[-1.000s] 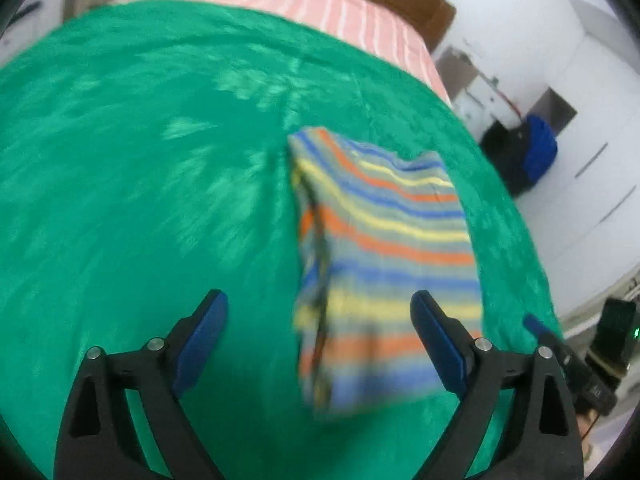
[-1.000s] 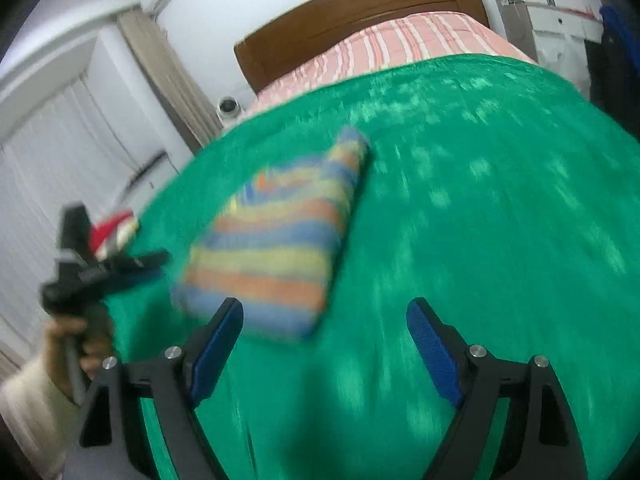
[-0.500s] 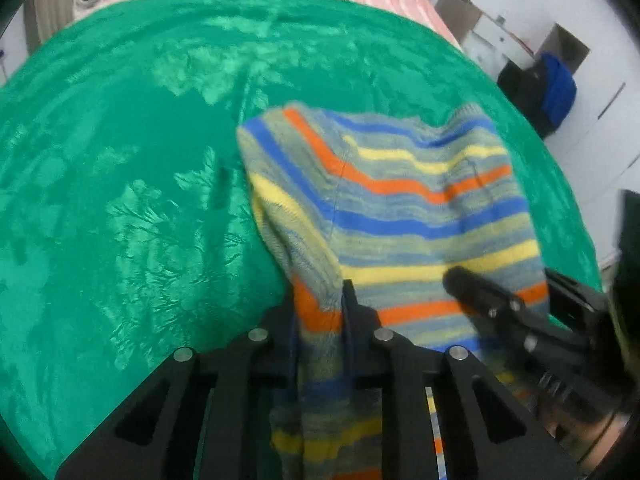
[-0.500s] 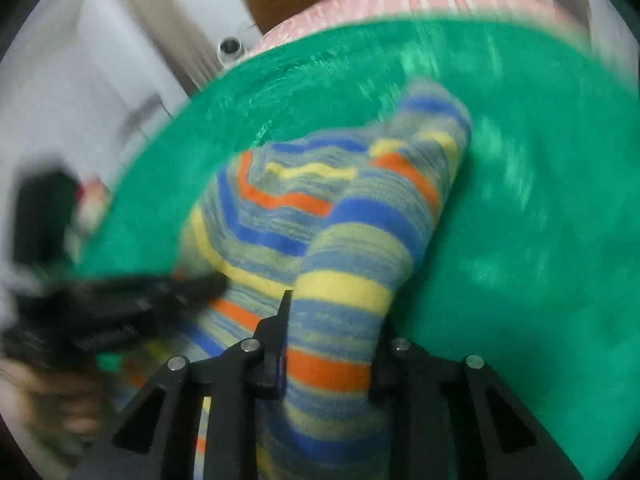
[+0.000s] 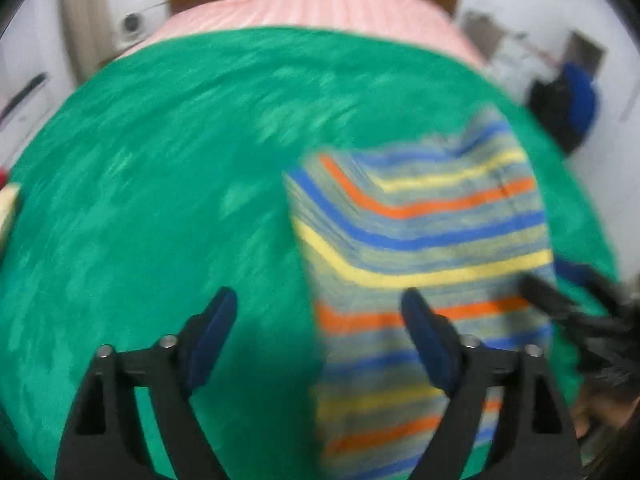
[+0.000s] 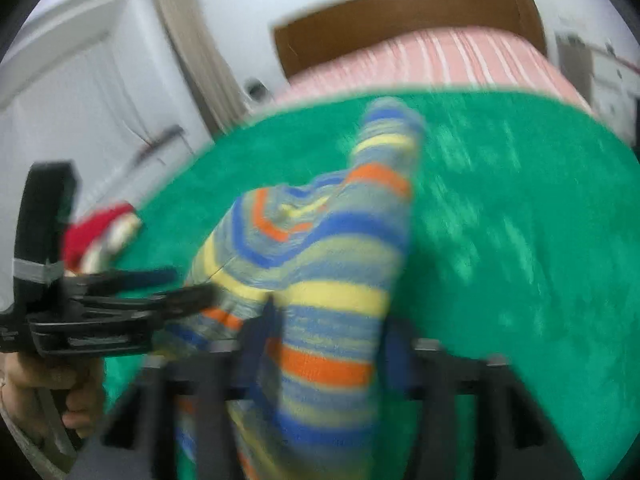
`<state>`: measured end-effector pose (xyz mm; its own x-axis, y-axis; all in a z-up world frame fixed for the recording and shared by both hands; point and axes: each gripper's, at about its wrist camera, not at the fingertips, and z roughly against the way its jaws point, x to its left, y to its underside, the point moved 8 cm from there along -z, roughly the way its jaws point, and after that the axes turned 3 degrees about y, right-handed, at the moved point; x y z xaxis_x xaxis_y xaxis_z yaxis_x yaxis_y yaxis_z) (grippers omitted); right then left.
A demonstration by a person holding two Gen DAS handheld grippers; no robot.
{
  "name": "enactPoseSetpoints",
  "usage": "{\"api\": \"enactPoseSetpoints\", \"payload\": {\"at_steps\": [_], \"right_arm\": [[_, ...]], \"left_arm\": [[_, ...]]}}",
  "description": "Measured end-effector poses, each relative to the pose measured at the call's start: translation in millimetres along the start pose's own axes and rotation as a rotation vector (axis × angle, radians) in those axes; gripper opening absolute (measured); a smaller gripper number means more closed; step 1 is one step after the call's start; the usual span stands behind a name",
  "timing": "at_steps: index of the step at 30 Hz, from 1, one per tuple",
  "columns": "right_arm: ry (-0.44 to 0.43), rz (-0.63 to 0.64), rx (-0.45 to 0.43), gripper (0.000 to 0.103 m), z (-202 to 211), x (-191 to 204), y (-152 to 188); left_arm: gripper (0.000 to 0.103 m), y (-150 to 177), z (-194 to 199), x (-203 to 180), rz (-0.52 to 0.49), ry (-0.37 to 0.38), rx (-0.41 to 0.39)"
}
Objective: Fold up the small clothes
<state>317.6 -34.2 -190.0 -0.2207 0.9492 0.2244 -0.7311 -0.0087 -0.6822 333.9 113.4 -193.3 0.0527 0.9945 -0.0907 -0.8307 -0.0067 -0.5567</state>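
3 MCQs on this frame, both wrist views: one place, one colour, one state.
1. Where does the striped garment lie?
A. on the pink sheet
B. on the green cover
C. on the floor

2. Which stripe colour does it lack?
A. orange
B. blue
C. purple

3. How do the left gripper's jaws stand?
A. clamped on the garment
B. apart, opening
C. clamped on the headboard

Answers:
1 B: the left wrist view shows green cover around it, and the pink sheet lies farther back.
2 C: only orange, blue, yellow and grey-green bands show.
3 B: green cover and the garment's edge show between its blue pads, which press on nothing; the right gripper is opening too, with the garment between its jaws.
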Motion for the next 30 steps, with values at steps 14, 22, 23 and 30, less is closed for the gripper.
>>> {"api": "enactPoseSetpoints", "payload": {"at_steps": [14, 22, 23, 30], "right_arm": [[0.25, 0.069, -0.317, 0.103, 224.9, -55.3, 91.4], [0.235, 0.079, -0.247, 0.103, 263.9, -42.0, 135.9], [0.222, 0.077, -0.236, 0.103, 267.1, -37.8, 136.2], [0.059, 0.133, -0.131, 0.103, 276.8, 7.9, 133.3]], "left_arm": [[0.103, 109.3, 207.3, -58.9, -0.001, -0.179, -0.5], [0.103, 171.5, 203.1, -97.0, -0.113, -0.145, -0.293], [0.103, 175.1, 208.1, -98.6, -0.102, -0.139, -0.29], [0.103, 171.1, 262.4, -113.0, -0.043, -0.049, -0.342]]}}
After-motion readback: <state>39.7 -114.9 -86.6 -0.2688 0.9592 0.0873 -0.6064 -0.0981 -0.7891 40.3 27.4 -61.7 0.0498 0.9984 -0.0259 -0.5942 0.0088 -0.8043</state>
